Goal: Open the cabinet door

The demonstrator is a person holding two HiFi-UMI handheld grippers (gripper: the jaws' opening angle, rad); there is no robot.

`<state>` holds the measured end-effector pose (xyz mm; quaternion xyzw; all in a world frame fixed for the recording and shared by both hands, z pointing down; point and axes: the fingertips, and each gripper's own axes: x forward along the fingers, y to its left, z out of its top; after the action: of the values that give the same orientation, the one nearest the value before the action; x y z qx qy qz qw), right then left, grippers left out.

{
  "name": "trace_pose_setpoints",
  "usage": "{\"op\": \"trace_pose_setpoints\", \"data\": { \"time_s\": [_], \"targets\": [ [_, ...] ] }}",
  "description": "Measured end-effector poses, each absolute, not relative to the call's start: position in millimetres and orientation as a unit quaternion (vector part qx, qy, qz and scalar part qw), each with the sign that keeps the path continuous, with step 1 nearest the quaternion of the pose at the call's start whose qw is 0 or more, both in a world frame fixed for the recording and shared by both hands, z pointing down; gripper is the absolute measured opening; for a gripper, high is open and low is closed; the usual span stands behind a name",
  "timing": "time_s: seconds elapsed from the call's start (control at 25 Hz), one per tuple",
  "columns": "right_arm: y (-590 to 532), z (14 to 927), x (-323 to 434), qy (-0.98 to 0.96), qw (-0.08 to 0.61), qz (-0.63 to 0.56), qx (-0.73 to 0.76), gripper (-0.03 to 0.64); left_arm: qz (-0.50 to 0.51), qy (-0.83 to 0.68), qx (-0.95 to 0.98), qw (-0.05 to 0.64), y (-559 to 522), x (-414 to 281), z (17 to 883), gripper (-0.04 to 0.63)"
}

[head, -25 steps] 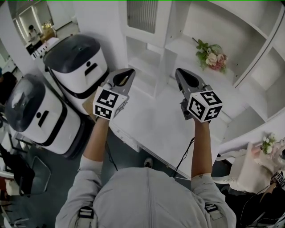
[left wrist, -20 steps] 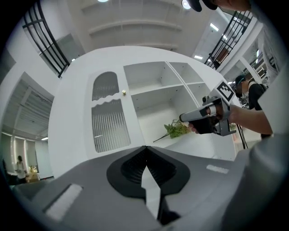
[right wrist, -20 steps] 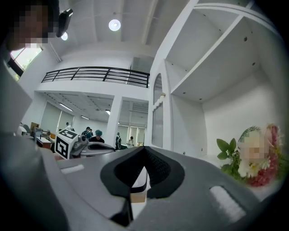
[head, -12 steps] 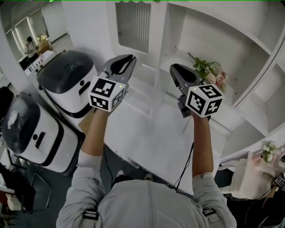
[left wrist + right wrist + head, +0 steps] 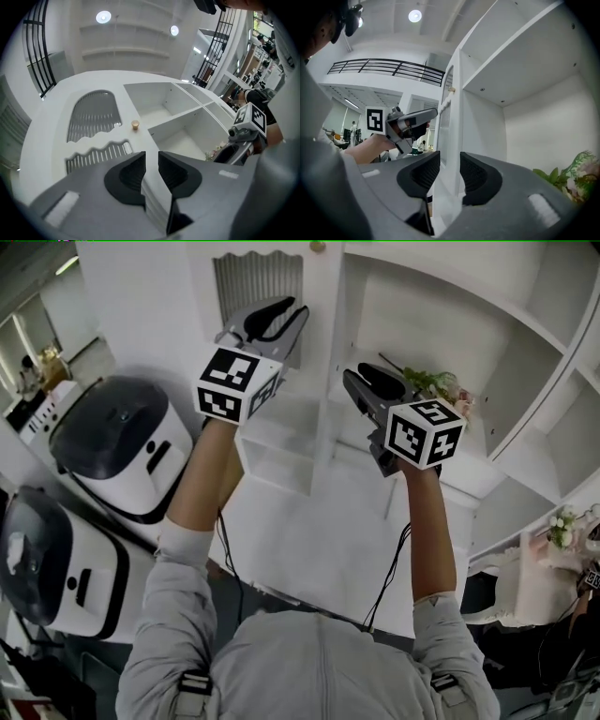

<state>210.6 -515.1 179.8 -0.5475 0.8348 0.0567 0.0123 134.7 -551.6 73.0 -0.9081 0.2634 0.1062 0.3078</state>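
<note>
White door (image 5: 91,112), one knob (image 5: 135,124) — left gripper (image 5: 151,158), right gripper (image 5: 450,159), jaws just opening, gripping nothing.

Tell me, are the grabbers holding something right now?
Nothing is held. The left gripper and the right gripper have just been opening, with nothing between their jaws; the small round gold knob is untouched.

Head view: overhead, steep down. Gripper views: close, along fingers (image 5: 126,178). Shared: shelving (image 5: 441,306).
</note>
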Motion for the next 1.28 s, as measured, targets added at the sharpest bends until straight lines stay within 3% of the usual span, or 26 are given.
{"op": "trace_pose_setpoints", "data": {
  "time_s": [0.24,0.48,0.72,0.92,1.04,1.28],
  "targets": [
    [-530,174,197,0.832,0.002,0.063,-0.551,0.146,0.126,0.248,-0.893,0.353,-557,149,24,0.138],
    [-544,170,201,0.824,-0.005,0.066,-0.562,0.146,0.154,0.244,-0.901,0.324,-572,158,-7,0.169],
    [-553,166,203,0.813,-0.011,0.072,-0.578,0.146,0.155,0.229,-0.898,0.342,-567,169,-12,0.170],
    [-559,164,201,0.813,-0.012,0.073,-0.578,0.146,0.159,0.247,-0.887,0.356,-570,172,-22,0.104],
    [-561,164,200,0.812,-0.016,0.074,-0.579,0.146,0.164,0.267,-0.867,0.387,-570,172,-23,0.101],
    [-561,165,199,0.814,-0.019,0.072,-0.576,0.146,0.177,0.260,-0.878,0.362,-564,166,-22,0.092]
  ]
}}
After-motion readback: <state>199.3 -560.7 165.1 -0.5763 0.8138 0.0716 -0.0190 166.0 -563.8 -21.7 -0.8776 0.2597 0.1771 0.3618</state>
